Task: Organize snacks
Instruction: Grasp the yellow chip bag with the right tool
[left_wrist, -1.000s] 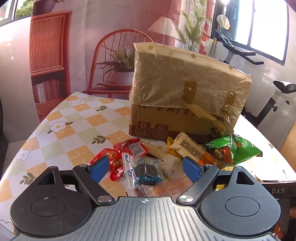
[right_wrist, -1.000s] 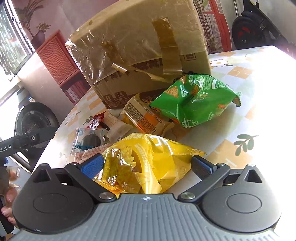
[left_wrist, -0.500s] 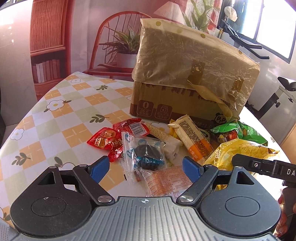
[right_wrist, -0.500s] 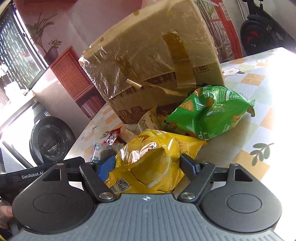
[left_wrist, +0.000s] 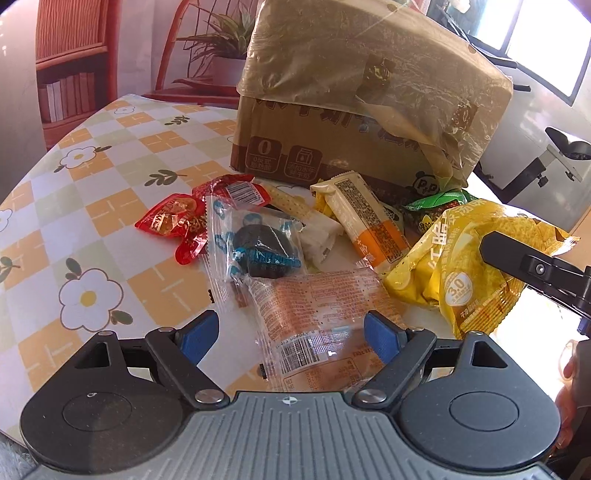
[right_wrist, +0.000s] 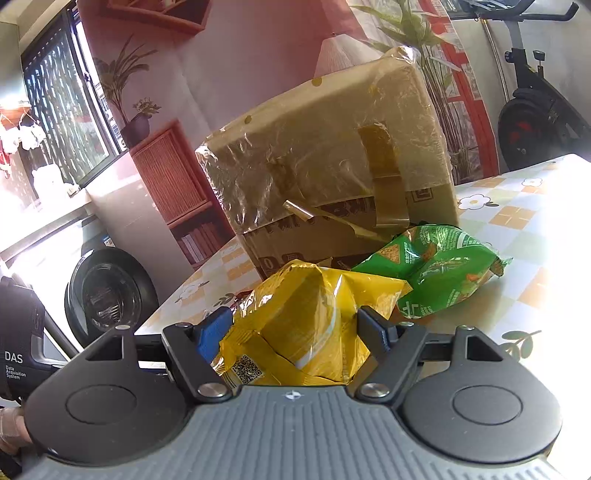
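Observation:
My right gripper (right_wrist: 295, 332) is shut on a yellow chip bag (right_wrist: 306, 325) and holds it lifted; the bag also shows at the right of the left wrist view (left_wrist: 469, 269). My left gripper (left_wrist: 291, 332) is open, its fingers either side of a clear orange-printed packet (left_wrist: 317, 314) lying on the table. Beyond lie a clear packet with a dark cookie (left_wrist: 258, 243), red candy packets (left_wrist: 184, 221), a white and orange bar (left_wrist: 369, 218) and a green chip bag (right_wrist: 439, 273).
A cardboard box (left_wrist: 369, 103) wrapped in brownish plastic stands behind the snacks on the flower-checked tablecloth (left_wrist: 92, 206). The table's left edge curves nearby. A chair, a shelf and an exercise bike stand beyond the table.
My right gripper closed on the yellow bag and raised it. My left gripper moved forward and down over the clear orange packet.

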